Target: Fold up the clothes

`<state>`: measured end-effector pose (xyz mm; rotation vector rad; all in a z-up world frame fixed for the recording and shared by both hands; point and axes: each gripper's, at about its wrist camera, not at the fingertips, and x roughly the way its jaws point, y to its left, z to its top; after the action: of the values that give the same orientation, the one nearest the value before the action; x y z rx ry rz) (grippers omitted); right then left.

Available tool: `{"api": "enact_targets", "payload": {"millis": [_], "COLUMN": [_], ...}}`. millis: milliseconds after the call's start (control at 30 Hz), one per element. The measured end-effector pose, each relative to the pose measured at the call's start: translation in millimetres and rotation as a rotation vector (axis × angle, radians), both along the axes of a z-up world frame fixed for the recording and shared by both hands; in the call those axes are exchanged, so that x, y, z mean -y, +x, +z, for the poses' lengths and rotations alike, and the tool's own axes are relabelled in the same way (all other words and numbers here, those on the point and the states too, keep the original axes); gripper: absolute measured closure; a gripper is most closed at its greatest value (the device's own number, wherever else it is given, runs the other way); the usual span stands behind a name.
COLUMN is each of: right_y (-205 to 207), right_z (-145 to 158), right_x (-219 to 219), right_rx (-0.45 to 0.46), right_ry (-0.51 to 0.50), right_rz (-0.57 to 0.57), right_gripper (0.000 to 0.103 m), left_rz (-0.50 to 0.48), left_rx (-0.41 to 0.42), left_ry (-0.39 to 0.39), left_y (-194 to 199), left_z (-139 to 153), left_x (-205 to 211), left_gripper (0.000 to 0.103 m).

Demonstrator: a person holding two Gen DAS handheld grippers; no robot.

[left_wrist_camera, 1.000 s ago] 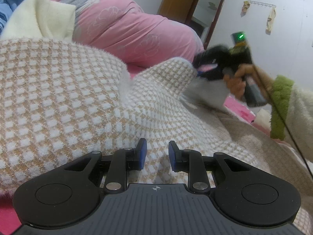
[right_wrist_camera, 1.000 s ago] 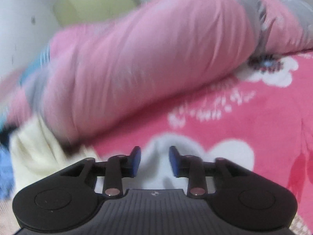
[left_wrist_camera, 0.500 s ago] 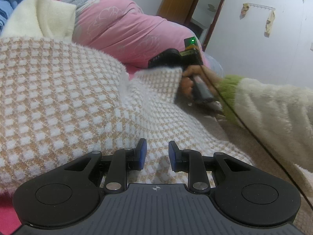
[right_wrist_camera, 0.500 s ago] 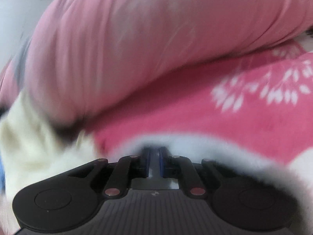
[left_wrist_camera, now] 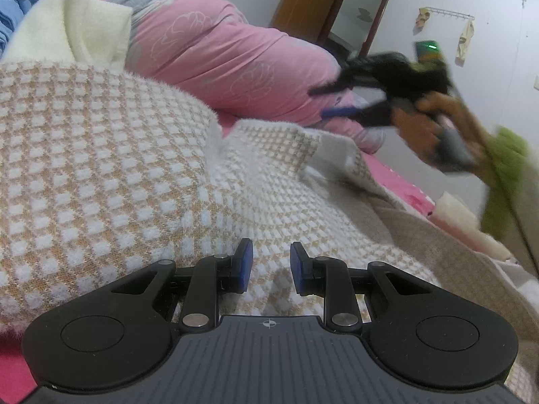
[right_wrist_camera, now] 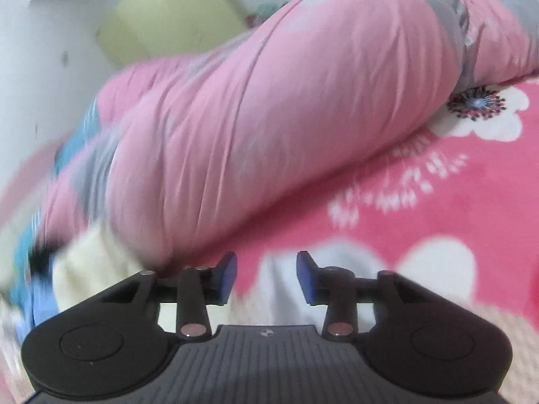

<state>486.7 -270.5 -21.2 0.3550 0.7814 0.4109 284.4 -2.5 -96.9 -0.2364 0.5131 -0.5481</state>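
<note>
Fuzzy checked knit sweater [left_wrist_camera: 101, 155] lies rumpled beneath left tool [left_wrist_camera: 268, 264].

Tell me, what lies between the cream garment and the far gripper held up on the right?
In the left wrist view, the pink quilt bulges between the cream garment and the right gripper.

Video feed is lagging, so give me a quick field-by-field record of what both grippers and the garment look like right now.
garment: checked sweater, spread on the pink bed sheet, sleeve part turned over
left gripper: open, empty, over the sweater
right gripper: open, empty, above the sheet
behind: pink duvet, cream garment
blur: right view smeared
</note>
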Motion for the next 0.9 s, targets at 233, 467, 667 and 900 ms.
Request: {"api": "enact_targets", "payload": {"millis": [233, 467, 667, 900], "right_y": [-25.8, -7.6, -1.9, -22.4], "right_z": [-32.0, -56.9, -73.0, -37.7], "right_x": [-10.1, -18.2, -42.3, -41.7], "right_rx": [-0.073, 0.001, 0.116, 0.213], "right_ry": [-0.095, -0.045, -0.258, -0.381], "right_rz": [0.012, -0.049, -0.080, -0.196], "right_gripper": [0.050, 0.093, 0.094, 0.082], "left_rz": [0.008, 0.051, 0.056, 0.056], "left_rx": [0.013, 0.059, 0.056, 0.058], "left_ry": [-0.066, -0.111, -0.073, -0.087], "left_y": [-2.1, -7.8, -6.1, -5.8], "left_z": [1.7, 5.5, 4.6, 5.6], "left_x": [-9.8, -18.4, -13.0, -15.6], "left_gripper": [0.078, 0.069, 0.069, 0.069]}}
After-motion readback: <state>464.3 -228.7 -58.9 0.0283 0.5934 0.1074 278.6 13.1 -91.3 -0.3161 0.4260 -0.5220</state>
